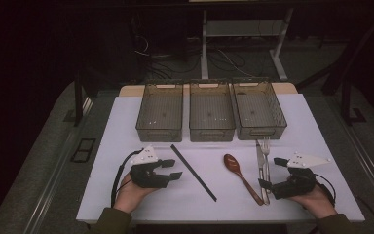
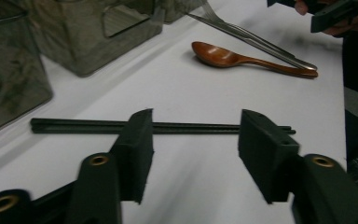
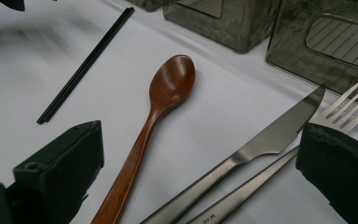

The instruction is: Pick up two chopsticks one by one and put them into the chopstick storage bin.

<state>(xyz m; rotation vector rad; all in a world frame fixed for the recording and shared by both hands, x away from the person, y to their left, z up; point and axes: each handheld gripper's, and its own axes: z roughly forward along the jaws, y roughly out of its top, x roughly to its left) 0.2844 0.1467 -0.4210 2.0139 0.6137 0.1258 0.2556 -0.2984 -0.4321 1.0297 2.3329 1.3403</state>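
- On the white bench (image 1: 126, 195), the left claw (image 2: 193, 140) hovers with jaws apart, just short of the black chopsticks (image 2: 168, 127) lying flat.
- Right claw (image 3: 200, 182) stands wide open over the knife (image 3: 242, 158) and fork (image 3: 345, 109), wooden spoon (image 3: 168, 88) between its jaws, nothing gripped.
- Best played low: straddle one piece squarely before closing, then carry it to a bin (image 1: 159, 108).
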